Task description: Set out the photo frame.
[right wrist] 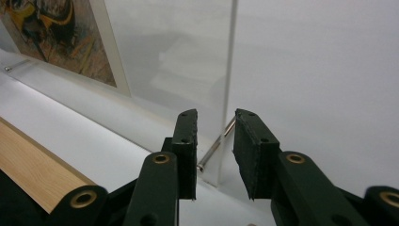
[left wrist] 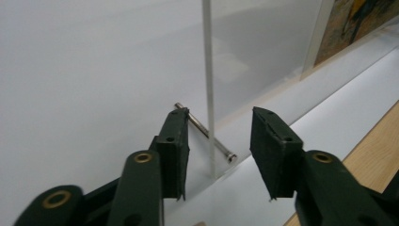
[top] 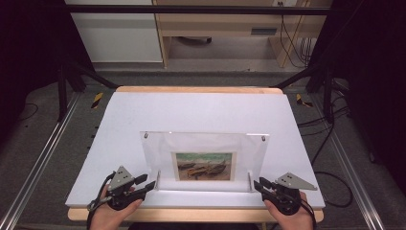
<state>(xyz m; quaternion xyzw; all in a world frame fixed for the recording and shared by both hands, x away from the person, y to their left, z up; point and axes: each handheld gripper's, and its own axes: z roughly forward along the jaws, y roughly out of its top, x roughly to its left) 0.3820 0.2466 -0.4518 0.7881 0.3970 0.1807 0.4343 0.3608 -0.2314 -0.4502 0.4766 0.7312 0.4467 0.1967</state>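
Observation:
A clear acrylic picture frame stands upright on the white table, holding a small painting of boats. My left gripper is open at the frame's lower left corner. In the left gripper view, the frame's side edge and a metal pin line up with the gap of the left gripper, untouched. My right gripper is open at the lower right corner. In the right gripper view, the frame's edge and its pin sit in the gap of the right gripper.
The table's wooden front edge runs just under both hands. Metal rails flank the table on the floor. A wooden desk and cables lie beyond and to the right.

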